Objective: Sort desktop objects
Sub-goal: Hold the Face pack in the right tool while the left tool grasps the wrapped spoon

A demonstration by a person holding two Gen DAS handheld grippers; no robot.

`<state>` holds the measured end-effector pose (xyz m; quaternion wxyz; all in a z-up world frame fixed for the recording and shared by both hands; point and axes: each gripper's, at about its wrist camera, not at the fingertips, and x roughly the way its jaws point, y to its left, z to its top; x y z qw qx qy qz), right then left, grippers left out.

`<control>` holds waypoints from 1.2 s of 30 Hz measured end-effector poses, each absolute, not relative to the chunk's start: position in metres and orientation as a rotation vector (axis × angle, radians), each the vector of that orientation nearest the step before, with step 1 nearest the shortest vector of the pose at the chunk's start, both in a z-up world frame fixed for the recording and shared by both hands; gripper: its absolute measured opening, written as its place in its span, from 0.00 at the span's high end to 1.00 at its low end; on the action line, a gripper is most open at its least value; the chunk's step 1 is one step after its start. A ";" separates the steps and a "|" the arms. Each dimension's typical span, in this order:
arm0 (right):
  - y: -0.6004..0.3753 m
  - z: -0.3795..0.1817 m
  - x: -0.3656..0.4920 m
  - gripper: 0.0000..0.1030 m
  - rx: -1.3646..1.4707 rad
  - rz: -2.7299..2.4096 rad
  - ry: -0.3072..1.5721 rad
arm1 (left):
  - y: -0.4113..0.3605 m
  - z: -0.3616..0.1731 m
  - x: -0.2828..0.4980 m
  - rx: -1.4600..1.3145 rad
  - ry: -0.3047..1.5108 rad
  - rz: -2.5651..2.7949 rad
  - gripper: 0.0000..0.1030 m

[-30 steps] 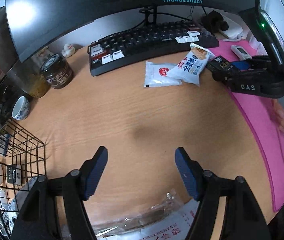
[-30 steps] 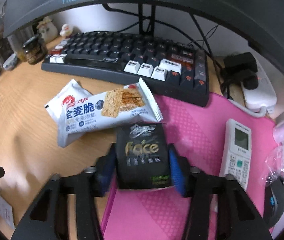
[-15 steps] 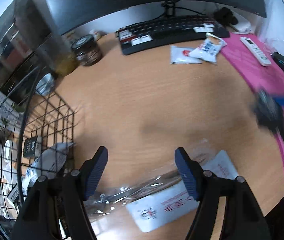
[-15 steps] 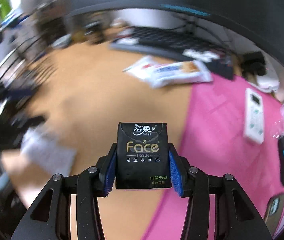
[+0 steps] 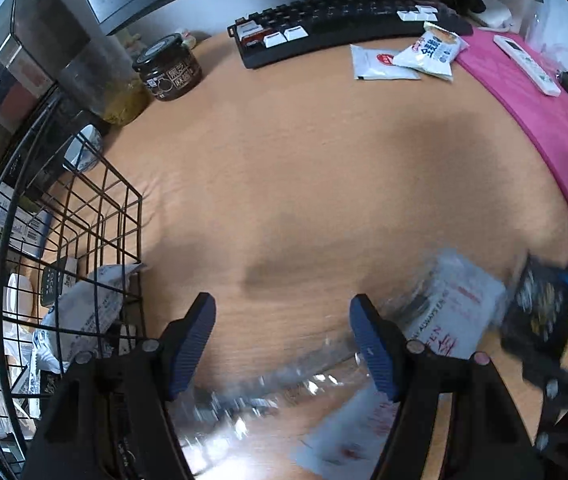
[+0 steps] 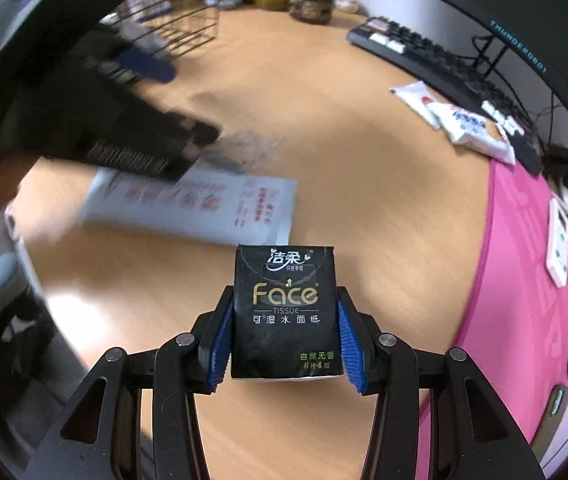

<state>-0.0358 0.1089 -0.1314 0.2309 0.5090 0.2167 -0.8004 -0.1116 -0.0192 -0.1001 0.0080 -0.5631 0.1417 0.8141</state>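
One black Face tissue pack (image 6: 285, 312) sits clamped in your right gripper (image 6: 284, 344), above the wooden desk (image 6: 323, 160). Your left gripper (image 5: 282, 340) hangs spread, holding nothing, over a clear plastic bag (image 5: 443, 320). Beyond: wire basket (image 5: 96, 220), two snack packets (image 5: 403, 58), keyboard (image 5: 343, 20).

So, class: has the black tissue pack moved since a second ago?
Yes. The tissue pack, held in the right hand-held gripper, has left the pink mat and now hangs over the wooden desk, farther from the keyboard.
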 end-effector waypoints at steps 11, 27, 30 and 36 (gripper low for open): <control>0.123 -0.121 -0.083 0.55 1.355 -2.273 0.389 | -0.017 -0.089 -0.115 -1.769 0.330 2.564 0.28; 0.179 -0.077 -0.033 0.54 1.302 -2.390 0.265 | 0.022 -0.072 -0.079 -1.680 0.515 2.535 0.28; 0.176 -0.078 -0.031 0.54 1.303 -2.380 0.264 | 0.020 -0.078 -0.075 -1.692 0.490 2.488 0.28; 0.168 -0.087 -0.031 0.54 1.318 -2.364 0.279 | 0.020 -0.093 -0.078 -1.723 0.473 2.454 0.28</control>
